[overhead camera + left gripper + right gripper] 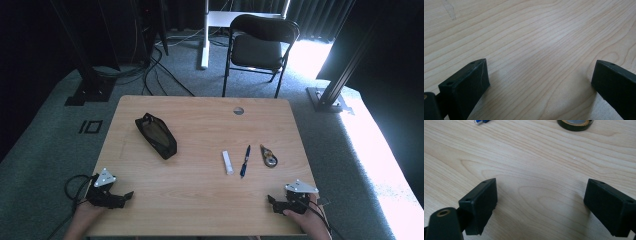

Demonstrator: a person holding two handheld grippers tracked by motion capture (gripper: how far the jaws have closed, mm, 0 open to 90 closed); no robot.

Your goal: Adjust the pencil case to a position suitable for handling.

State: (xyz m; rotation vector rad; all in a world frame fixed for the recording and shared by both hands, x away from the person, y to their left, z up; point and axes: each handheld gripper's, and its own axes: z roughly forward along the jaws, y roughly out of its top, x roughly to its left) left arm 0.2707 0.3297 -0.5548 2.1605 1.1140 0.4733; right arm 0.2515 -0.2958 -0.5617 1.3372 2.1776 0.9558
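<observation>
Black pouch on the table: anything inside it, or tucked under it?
The black pouch lies flat on the wooden table, looking closed. Its contents and anything beneath it are hidden. Nothing pokes out around its edges.

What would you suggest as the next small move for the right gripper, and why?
Probably ease the right gripper forward toward the blue pen. Its jaws stand wide open over bare table, holding nothing. The pen, white stick and tape dispenser lie just ahead on its side; the black pouch sits nearer the left gripper.
</observation>
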